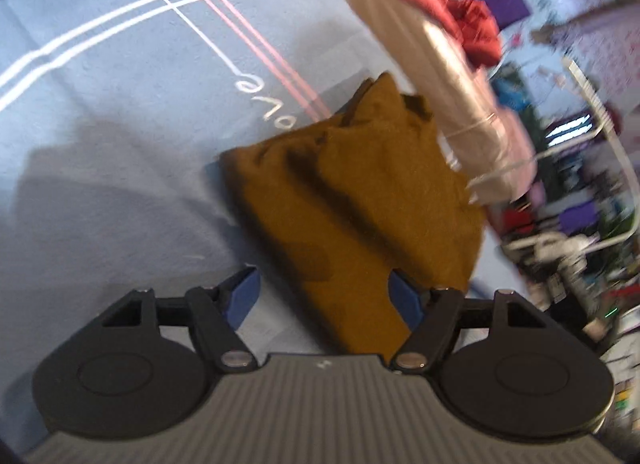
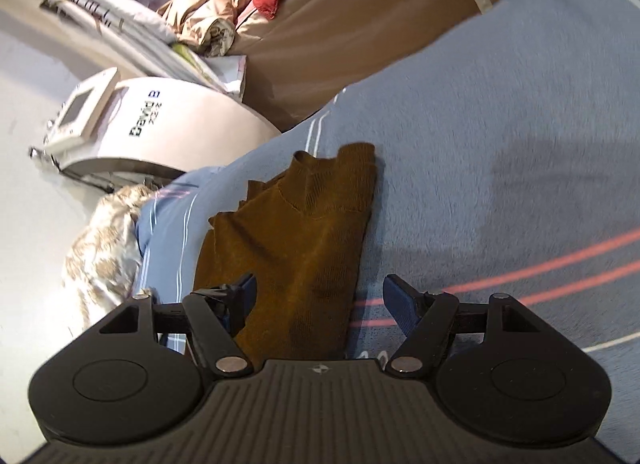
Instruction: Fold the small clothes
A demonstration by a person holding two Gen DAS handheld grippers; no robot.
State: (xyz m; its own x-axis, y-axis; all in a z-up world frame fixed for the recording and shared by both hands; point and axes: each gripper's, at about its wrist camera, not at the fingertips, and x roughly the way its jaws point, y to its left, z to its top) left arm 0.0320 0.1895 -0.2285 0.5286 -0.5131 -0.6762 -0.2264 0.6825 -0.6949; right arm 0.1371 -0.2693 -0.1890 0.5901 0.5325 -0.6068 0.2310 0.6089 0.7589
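**Brown sweater folded on the blue bed**

A blue blanket (image 2: pixel 500 136) (striped white and pink) covers the bed. On it lies the brown sweater (image 2: pixel 296 240), folded narrow, collar showing. The left gripper (image 1: pixel 324 296) and right gripper (image 2: pixel 320 300) hover above it, jaws spread wide, holding nothing.

Cloth, plastic and metal finishes

The brown sweater (image 2: pixel 296 240) is fine-ribbed matt knit, lying on a fuzzy, matt blue blanket (image 2: pixel 500 136). Beside the blanket, a white machine (image 2: pixel 168 124) looks smooth and glossy. Each claw's (image 2: pixel 320 300) arms are matt black plastic with shiny metal rivets.
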